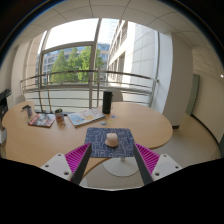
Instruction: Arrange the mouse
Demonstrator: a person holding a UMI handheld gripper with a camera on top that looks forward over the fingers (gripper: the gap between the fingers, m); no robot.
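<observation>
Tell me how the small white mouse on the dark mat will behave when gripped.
The small white mouse looks rounded and smooth, so it may slip between the open gripper. It seems small and probably light. Resting on the dark blue mat, it would likely slide rather than tip.

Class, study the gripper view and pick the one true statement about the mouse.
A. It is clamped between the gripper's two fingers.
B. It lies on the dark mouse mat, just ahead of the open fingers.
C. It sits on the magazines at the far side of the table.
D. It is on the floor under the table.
B: the pale mouse rests on the dark mouse mat on the table, ahead of the gripper, whose fingers are spread apart and touch nothing.
</observation>
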